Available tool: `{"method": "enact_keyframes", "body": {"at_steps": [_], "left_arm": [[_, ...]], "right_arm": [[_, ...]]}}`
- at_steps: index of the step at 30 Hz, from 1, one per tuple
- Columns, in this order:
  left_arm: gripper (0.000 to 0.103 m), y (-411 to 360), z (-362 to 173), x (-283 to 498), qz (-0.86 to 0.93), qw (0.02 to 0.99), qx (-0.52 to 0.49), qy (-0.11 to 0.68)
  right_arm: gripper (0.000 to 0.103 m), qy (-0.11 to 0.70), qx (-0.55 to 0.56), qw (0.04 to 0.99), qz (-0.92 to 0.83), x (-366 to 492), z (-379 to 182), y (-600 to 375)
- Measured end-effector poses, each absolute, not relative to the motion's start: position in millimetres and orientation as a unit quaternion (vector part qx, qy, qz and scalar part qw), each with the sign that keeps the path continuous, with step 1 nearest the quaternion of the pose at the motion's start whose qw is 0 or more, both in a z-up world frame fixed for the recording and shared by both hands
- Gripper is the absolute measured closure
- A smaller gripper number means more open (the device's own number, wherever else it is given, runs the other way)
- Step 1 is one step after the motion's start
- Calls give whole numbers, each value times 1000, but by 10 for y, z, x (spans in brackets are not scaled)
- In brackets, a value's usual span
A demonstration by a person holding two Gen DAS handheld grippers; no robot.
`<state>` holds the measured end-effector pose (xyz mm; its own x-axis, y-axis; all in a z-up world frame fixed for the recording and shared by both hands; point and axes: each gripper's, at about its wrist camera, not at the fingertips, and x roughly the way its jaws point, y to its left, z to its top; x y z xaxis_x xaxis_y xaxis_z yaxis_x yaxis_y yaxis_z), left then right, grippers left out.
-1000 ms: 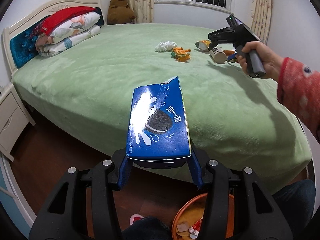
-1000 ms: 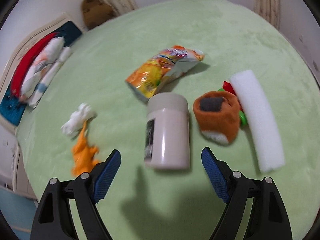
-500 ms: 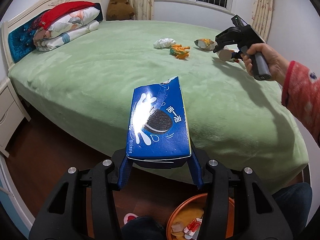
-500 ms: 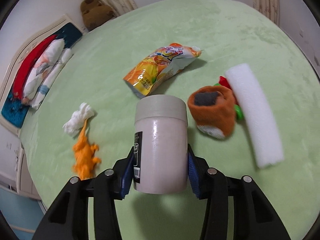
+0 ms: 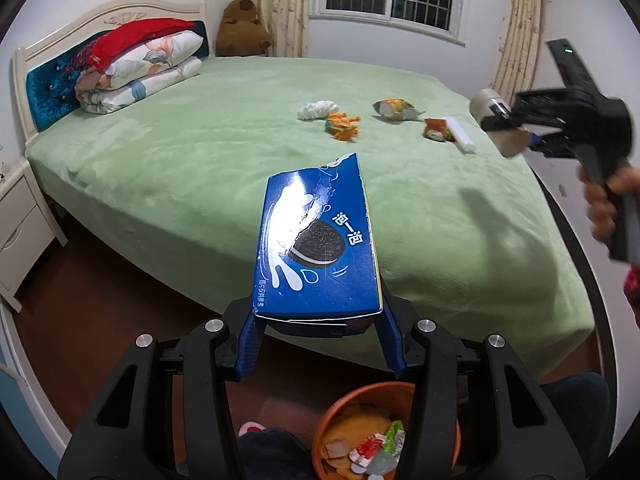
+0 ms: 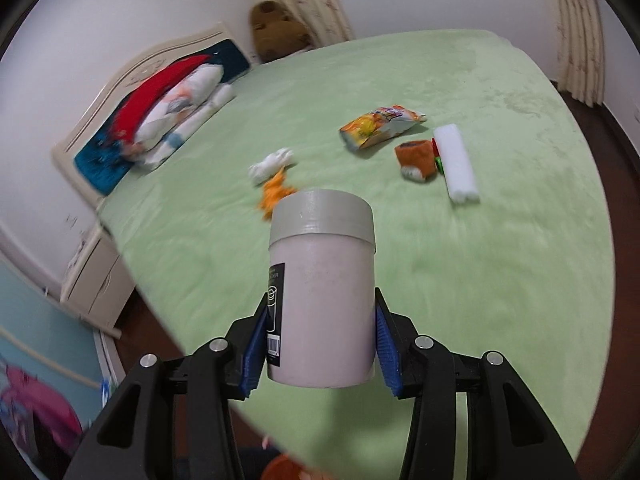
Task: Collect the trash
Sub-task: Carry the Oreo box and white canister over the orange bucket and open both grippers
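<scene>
With our left tool (image 5: 320, 344) pinching the blue cookie box (image 5: 318, 240) and right tool (image 6: 322, 344) pinching the pale canister (image 6: 322, 300), we should release both directly above the orange bin (image 5: 404, 390), lower centre.

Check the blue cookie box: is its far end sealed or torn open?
Torn open. The blue cookie box in the left gripper has a ragged, lifted far edge.

Bin (image 5: 332, 420) on floor before bed (image 5: 200, 152).

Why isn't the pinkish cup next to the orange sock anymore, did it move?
Yes. The right tool shut on the pinkish cup and lifted it off the bed, away from the orange sock.
</scene>
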<state>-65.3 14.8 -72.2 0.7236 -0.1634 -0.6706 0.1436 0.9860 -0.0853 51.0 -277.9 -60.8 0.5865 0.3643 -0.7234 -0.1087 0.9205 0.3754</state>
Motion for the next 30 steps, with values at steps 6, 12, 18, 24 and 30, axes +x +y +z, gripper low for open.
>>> {"method": "enact_keyframes", "body": {"at_steps": [6, 12, 18, 24, 30], "left_arm": [[55, -3, -724, -861, -102, 923, -8, 371], [55, -124, -867, -1025, -132, 906, 3, 402], [55, -284, -1273, -1240, -165, 873, 35, 458], [55, -455, -1974, -1453, -175, 818, 46, 546], [55, -599, -2520, -1567, -168, 777, 73, 602]], "right_arm": [[57, 419, 113, 884, 174, -287, -511, -2741], [57, 426, 115, 874, 205, -960, -660, -2687], [57, 462, 94, 854, 220, -1389, -1071, -2492], [57, 558, 95, 797, 211, -1625, -2001, -2279], [57, 614, 130, 756, 187, -1616, -2607, -2269]]}}
